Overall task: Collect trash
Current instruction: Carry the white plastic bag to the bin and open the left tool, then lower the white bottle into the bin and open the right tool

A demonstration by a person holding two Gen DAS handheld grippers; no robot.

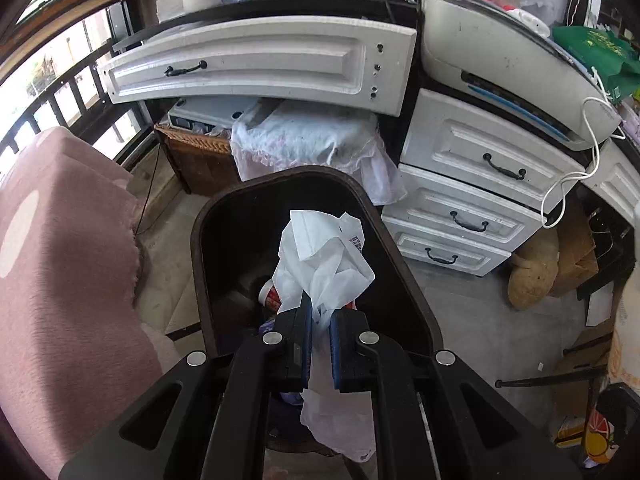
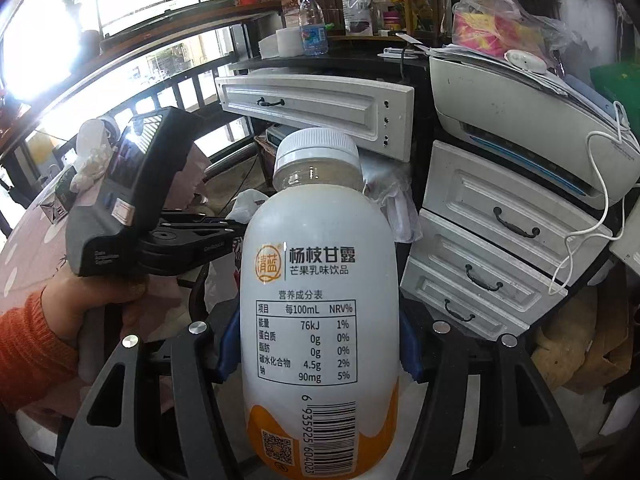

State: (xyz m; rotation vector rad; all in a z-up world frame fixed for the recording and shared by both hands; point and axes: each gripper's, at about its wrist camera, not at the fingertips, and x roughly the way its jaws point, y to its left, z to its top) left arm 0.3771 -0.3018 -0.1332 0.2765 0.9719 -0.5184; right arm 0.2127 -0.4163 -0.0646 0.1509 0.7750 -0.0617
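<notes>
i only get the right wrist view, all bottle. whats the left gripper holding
Observer: The left gripper is shut on a crumpled white plastic bag.
Operator: where is it relative to the bin
Observer: Above the open mouth of the dark brown trash bin, with the bag hanging over the opening.
Operator: anything in the bin yet
Observer: Yes, a red and white cup lies down inside, partly hidden by the bag.
Operator: and my bottle
Observer: The right gripper grips the white drink bottle between its blue pads, cap on.
</notes>
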